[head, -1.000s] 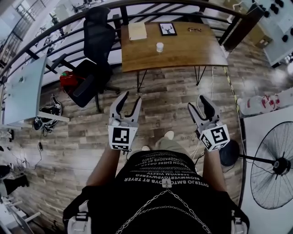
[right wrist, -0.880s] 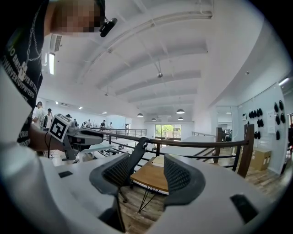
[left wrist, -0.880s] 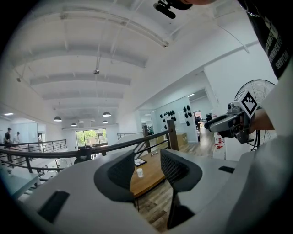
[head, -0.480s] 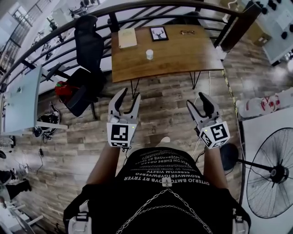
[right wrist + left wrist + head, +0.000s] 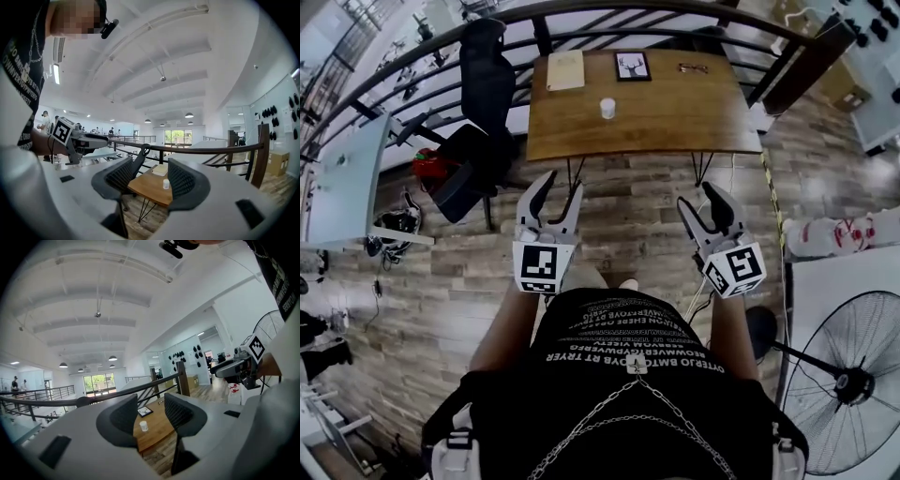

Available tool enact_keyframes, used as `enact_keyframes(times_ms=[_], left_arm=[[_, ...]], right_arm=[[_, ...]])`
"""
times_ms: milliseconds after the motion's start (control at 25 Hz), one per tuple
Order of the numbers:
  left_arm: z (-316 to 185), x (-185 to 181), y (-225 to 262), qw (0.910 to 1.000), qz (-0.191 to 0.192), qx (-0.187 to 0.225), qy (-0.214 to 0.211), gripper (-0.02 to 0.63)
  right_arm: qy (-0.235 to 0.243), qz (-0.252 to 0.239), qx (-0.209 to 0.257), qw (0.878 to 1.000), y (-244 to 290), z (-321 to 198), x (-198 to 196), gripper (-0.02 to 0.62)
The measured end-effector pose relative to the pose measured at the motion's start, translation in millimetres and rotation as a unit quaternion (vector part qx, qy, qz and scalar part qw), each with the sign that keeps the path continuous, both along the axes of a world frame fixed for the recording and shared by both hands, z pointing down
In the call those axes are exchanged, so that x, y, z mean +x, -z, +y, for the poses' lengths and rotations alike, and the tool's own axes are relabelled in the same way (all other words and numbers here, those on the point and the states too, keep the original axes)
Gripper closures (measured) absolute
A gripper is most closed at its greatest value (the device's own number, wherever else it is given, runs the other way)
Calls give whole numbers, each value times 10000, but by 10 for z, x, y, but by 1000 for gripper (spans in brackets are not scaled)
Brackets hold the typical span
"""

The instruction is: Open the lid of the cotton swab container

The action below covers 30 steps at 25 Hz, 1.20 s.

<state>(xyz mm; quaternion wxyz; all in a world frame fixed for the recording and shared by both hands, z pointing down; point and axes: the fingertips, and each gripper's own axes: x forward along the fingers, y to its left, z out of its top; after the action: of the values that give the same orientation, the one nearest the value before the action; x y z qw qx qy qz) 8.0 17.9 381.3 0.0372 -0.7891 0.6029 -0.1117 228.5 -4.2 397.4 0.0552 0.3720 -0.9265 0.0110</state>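
Person has walked closer to the counter (image 5: pixel 675 112); cotton swab container (image 5: pixel 607 108) still out of reach; left hand-held gripper (image 5: pixel 560 184) and right hand-held gripper (image 5: pixel 701 196) both released, empty

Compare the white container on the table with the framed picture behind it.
The container is small, round and plain white. The framed picture is a flat, dark-edged rectangle showing a deer. The container stands near the table's middle, while the framed picture sits by its far edge. Both rest on the wooden table.
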Motion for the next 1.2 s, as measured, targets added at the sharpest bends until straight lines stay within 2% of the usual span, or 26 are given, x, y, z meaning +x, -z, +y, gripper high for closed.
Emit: enact_keyframes(times_ms=[360, 800, 1000, 1200], left_arm=[[-249, -244, -217, 9995, -23, -277, 169, 422], [-1053, -142, -44, 9997, 105, -15, -206, 422], [-1413, -253, -53, 9996, 140, 2, -237, 422], [-1740, -485, -73, 9998, 149, 11, -150, 420]], right_arm=[[130, 16, -227, 9997, -214, -317, -219, 371], [-69, 183, -200, 9996, -118, -919, -281, 367], [-213, 159, -191, 9995, -93, -1247, -294, 367], [-214, 186, -203, 9994, -108, -1571, -492, 367]])
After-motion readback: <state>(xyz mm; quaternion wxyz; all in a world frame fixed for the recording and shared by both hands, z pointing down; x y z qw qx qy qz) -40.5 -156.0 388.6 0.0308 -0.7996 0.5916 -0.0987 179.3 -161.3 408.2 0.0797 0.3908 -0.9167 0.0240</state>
